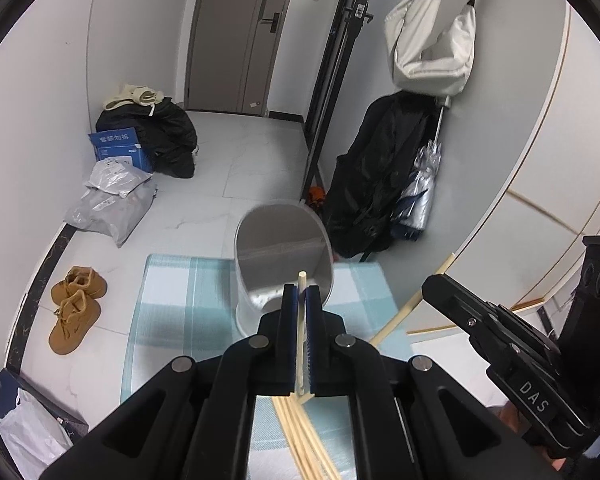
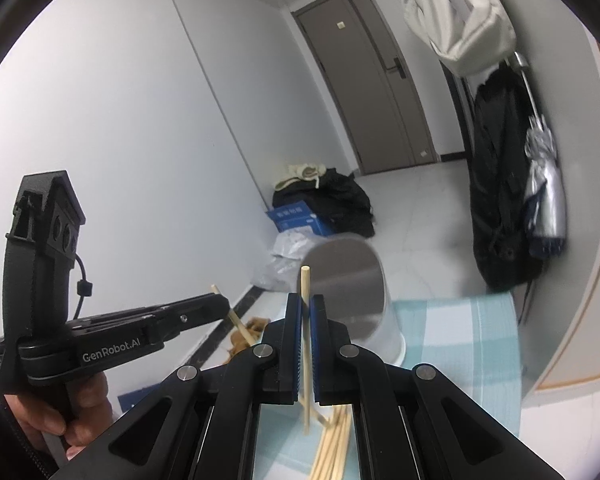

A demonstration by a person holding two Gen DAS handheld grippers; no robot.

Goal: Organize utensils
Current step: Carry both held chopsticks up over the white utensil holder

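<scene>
left gripper [image 1: 301, 300] pinches one chopstick [image 1: 301, 320] | right gripper [image 2: 306, 308] pinches another chopstick [image 2: 306, 320] | tip: aim both at metal cup [image 1: 284, 248], frame middle, drop gently

Tan boots [image 1: 76, 307] on floor; black bag [image 1: 374, 176] against wall.

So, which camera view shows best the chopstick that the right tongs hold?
The right wrist view. There the chopstick stands between the shut right tongs, its round tip clear against the white cup. In the left wrist view this chopstick shows only from the side, partly hidden by the right tongs.
</scene>
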